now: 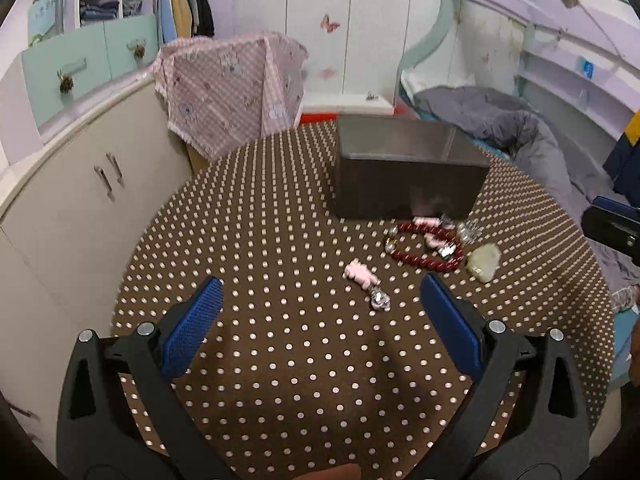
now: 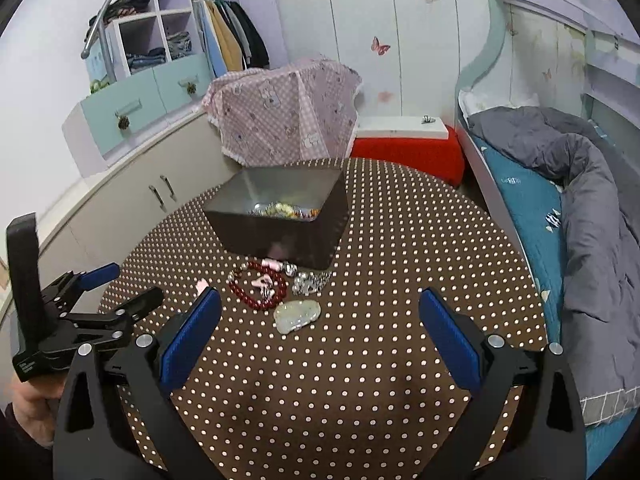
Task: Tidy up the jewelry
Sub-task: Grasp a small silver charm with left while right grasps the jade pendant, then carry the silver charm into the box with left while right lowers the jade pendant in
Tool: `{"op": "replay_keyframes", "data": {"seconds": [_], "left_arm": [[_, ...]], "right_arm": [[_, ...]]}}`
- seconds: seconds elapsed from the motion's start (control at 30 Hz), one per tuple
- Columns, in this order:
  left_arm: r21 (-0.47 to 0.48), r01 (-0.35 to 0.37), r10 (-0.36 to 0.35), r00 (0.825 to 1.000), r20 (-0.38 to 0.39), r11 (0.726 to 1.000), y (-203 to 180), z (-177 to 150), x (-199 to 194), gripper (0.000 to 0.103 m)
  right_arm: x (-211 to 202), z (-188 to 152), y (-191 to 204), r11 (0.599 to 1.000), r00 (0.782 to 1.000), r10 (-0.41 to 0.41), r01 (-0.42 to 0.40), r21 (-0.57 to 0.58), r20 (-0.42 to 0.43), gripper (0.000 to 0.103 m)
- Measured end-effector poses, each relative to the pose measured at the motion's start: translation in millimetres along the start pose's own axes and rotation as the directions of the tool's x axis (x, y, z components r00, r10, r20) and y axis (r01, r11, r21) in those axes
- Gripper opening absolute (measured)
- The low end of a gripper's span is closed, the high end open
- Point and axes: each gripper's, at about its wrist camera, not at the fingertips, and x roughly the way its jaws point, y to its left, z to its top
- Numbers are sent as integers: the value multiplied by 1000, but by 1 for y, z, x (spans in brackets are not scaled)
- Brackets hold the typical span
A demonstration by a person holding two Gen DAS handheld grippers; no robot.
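Both grippers, left gripper (image 1: 320, 300) and right gripper (image 2: 320, 312), were wide apart and empty, so the left should probably close softly on the pink clip (image 1: 366, 282) at one o'clock, then lift it to the box (image 1: 404, 172) at twelve.

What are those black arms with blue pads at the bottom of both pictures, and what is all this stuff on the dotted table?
There is no robot here. A person holds a hand tool in each hand; each tool has jaws with blue pads and a wide-angle camera looking forward along them. One picture comes from the left gripper, the other from the right gripper; the right view also shows the left tool at its left edge. Both jaws stand open and hold nothing.

On the brown dotted tablecloth stands a dark open box with some jewelry already inside. In front of it lie a red bead bracelet, a pale green stone pendant, a silvery sparkly piece, and a pink clip lying apart, nearest the left gripper.
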Motion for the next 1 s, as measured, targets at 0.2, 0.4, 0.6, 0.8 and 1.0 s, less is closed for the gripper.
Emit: {"op": "replay_keyframes", "data": {"seconds": [0.2,0.4,0.6,0.8,1.0], "left_arm": [[20,7,-6,997,-75,1000,-6,-4,28,84],[14,63,-61,990,-128,998,-8,0,45,42],[39,148,-142,983,-119,988,-3,3,43,13],[43,173,-168,981,-101,984,-2,0,39,13],[30,186,-183,979,-92,982,3,-2,36,13]], "right_arm": [[19,-8,-1,1000,999,0,0,-10,-47,95],[34,-12,-3,999,996,-18,15,-36,-92,95],[59,-16,3,994,986,-47,30,-107,-159,95],[88,-13,21,982,979,-51,13,-189,-198,95],[91,-17,35,972,978,-28,-21,-235,-204,41]]}}
